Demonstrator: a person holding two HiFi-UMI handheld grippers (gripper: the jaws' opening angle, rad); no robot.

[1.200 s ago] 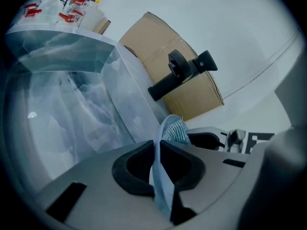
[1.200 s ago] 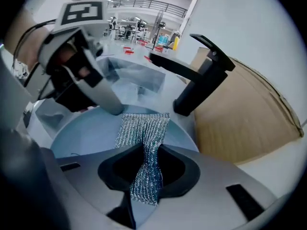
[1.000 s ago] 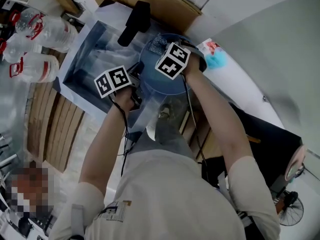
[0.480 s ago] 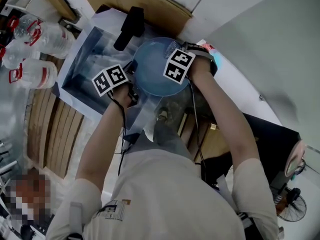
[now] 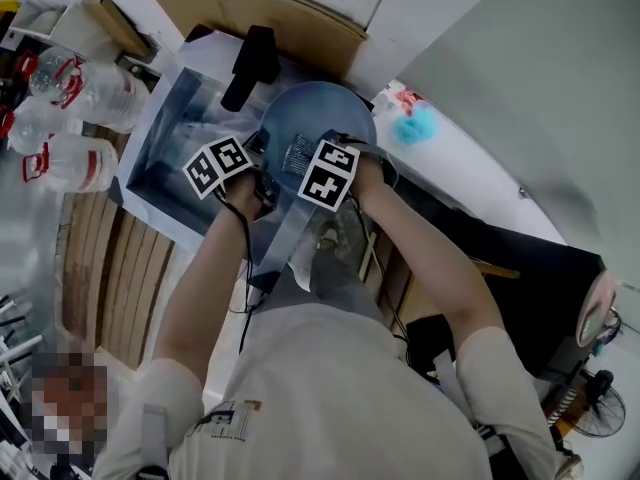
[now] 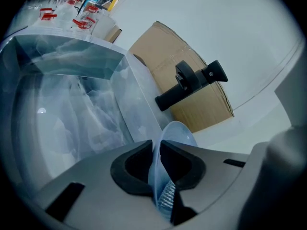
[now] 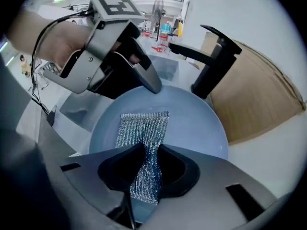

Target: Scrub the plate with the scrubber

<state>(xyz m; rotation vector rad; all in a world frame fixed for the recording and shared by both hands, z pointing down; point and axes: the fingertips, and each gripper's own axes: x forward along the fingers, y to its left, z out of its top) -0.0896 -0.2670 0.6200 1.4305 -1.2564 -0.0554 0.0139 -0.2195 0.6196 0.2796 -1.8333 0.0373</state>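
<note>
Sink point(image 5: 160, 153) at the left: it lies below and beside the work, and you would do well to hold all scrubbing over it so that runoff falls in. Your left claw point(image 6: 157, 163) has the rim of the plate point(image 6: 176, 134) edge-on between its pads. The plate is raised and tilted over the right side of the sink, close under the faucet point(image 5: 250, 63). The jaws are opening at this moment, though the pads read as touching the rim. In my judgement this is the weak point of the step: firm up that clamp before you press, or the plate may pivot or slip. Your right claw point(image 7: 144, 166) is closed on the scrubber point(image 7: 144, 126), pinching the silver mesh at its middle, with the free end spread flat on the plate's face near the centre. The step in hand is the scrub itself. I recommend short, even strokes from centre to rim, pressing towards the left claw's hold so the clamp backs the push. Turn the plate only in the pauses between strokes. To the right, the white desk point(image 5: 480, 183) plays no part.
</note>
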